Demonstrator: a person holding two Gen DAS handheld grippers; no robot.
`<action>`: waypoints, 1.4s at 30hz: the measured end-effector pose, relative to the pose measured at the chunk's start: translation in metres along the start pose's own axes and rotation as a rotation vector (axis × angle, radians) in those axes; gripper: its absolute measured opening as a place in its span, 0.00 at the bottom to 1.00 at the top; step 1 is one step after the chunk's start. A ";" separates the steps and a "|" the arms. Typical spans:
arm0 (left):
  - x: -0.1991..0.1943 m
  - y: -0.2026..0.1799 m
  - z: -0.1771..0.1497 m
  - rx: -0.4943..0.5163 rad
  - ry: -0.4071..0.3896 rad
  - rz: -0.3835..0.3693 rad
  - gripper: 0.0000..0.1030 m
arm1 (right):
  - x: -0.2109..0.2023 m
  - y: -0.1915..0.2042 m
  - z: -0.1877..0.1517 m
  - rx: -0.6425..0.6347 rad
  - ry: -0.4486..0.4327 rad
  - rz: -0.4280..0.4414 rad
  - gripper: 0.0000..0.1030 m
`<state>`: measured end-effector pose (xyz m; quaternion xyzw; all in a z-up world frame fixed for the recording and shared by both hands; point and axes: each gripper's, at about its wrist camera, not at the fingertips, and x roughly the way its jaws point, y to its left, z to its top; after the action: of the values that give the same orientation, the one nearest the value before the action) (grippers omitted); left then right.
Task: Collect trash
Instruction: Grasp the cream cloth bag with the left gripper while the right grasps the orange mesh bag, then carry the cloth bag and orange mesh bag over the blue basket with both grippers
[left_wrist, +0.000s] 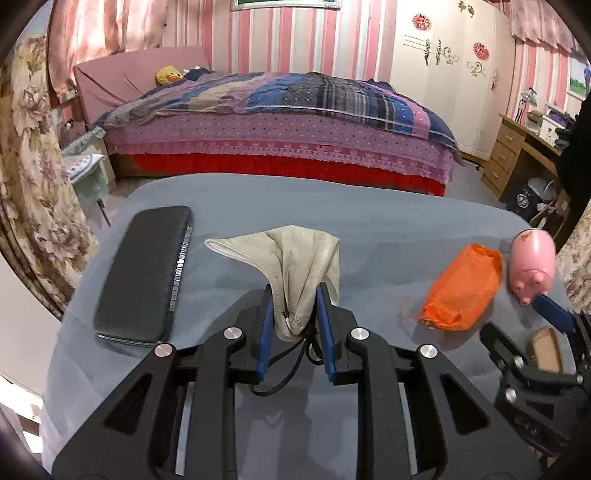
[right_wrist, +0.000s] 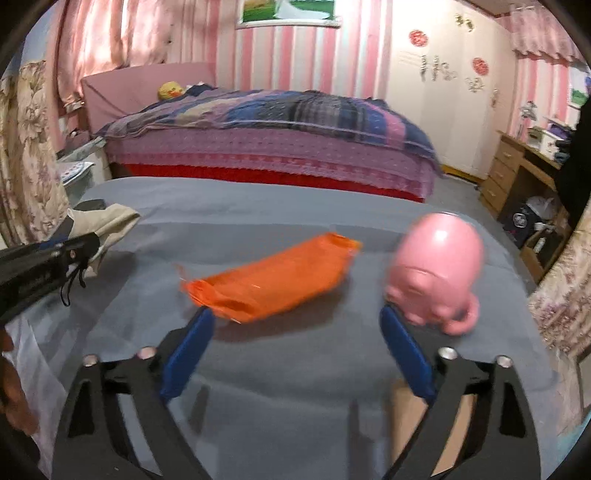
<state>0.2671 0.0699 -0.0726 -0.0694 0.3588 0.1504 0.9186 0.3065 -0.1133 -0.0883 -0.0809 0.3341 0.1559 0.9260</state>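
Note:
My left gripper (left_wrist: 294, 295) is shut on a crumpled off-white face mask (left_wrist: 295, 258) and holds it above the grey tablecloth (left_wrist: 258, 206); its black ear loops hang between the fingers. The mask also shows at the left of the right wrist view (right_wrist: 107, 218). An orange wrapper (right_wrist: 273, 280) lies on the cloth just ahead of my right gripper (right_wrist: 295, 314), which is open with its blue pads on either side of the wrapper's near end. The wrapper shows at the right of the left wrist view (left_wrist: 461, 288).
A pink pig figure (right_wrist: 436, 273) stands right of the wrapper, close to my right fingertip. A black case (left_wrist: 147, 273) lies at the table's left. A small brown box (left_wrist: 545, 349) sits by the right gripper. A bed (left_wrist: 277, 125) stands beyond the table.

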 end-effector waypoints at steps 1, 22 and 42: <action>0.000 0.002 0.000 0.004 -0.001 0.007 0.20 | 0.005 0.007 0.003 -0.012 0.005 0.011 0.82; -0.004 0.037 0.001 -0.072 0.034 0.015 0.20 | 0.017 0.033 0.006 -0.101 0.044 0.128 0.09; -0.050 -0.053 -0.001 0.042 0.005 -0.197 0.20 | -0.116 -0.093 -0.010 0.033 -0.120 0.023 0.07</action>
<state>0.2486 0.0084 -0.0387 -0.0857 0.3555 0.0515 0.9293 0.2486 -0.2303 -0.0170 -0.0523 0.2815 0.1658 0.9437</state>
